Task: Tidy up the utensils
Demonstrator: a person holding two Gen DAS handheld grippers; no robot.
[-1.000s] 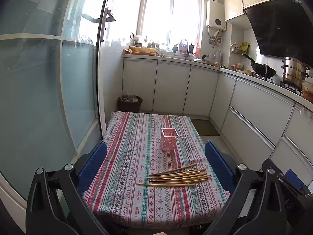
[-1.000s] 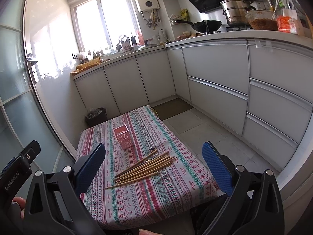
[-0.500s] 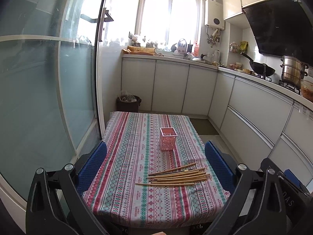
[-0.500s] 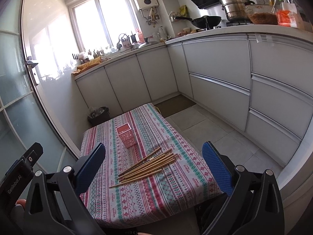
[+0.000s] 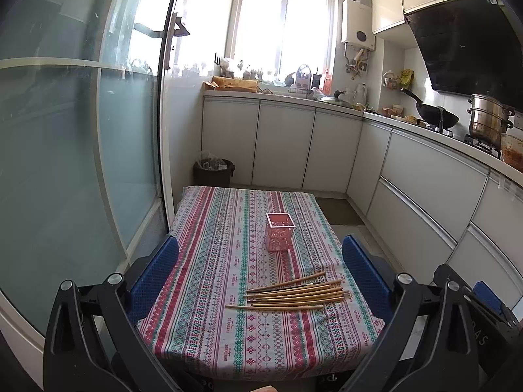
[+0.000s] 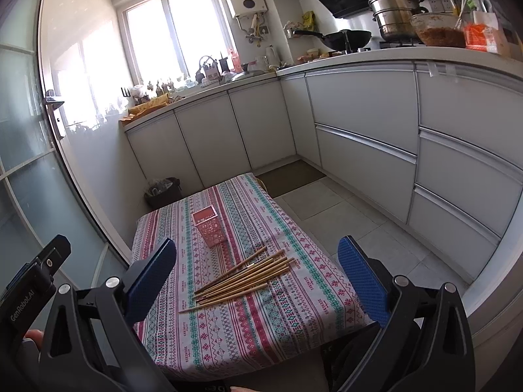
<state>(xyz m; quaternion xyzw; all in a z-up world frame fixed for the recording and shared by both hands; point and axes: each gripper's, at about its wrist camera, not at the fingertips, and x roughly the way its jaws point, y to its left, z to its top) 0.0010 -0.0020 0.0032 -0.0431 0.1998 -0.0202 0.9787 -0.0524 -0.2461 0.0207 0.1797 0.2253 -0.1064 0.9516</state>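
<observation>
The patterned table (image 5: 209, 261) carries two obstructions: an upright pink holder (image 5: 279, 232) near the centre and loose chopsticks (image 5: 294, 294) lying flat nearer the front edge, apart from it. The cloth to the left of both is bare. A glass door (image 5: 81, 147) bounds the table's left side; cabinets (image 6: 408, 150) stand across open floor (image 6: 359, 225) on the right.

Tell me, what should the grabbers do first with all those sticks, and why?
Probably lower the right gripper toward the chopsticks to pinch one. Both it and the left gripper are open, empty, above the striped table; the sticks lie loose beside the pink holder, none visibly inside it.
</observation>
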